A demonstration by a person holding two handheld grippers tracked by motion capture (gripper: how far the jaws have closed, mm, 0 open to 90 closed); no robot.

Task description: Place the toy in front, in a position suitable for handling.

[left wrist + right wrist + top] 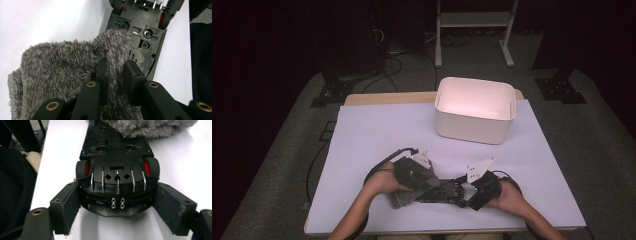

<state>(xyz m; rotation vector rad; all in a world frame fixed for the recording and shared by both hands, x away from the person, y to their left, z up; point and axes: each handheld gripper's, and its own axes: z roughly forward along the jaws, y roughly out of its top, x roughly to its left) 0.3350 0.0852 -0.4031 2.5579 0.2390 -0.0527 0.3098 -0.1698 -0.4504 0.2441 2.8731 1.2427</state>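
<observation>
A mottled grey fleecy cloth (67, 65) drapes a black toy car (117, 177) with red wheel hubs and silver rear fins, upturned on a pale lavender-white table cover (377, 135). Black grippers flank it near; a cream-white bin (474, 125) glows pinkish inside, far right.

A shaggy grey fleece cloth (67, 65), rough and matt, drapes over a black plastic toy car (117, 177) lying underside up, its moulded chassis faintly glossy (small silvery metal-looking pins and tailpipes catch the light). Matt black rubbery tyres sit on red hubs. A smooth white plastic tub (475, 109) stands on a matt, pale lilac table cover (377, 135).
</observation>
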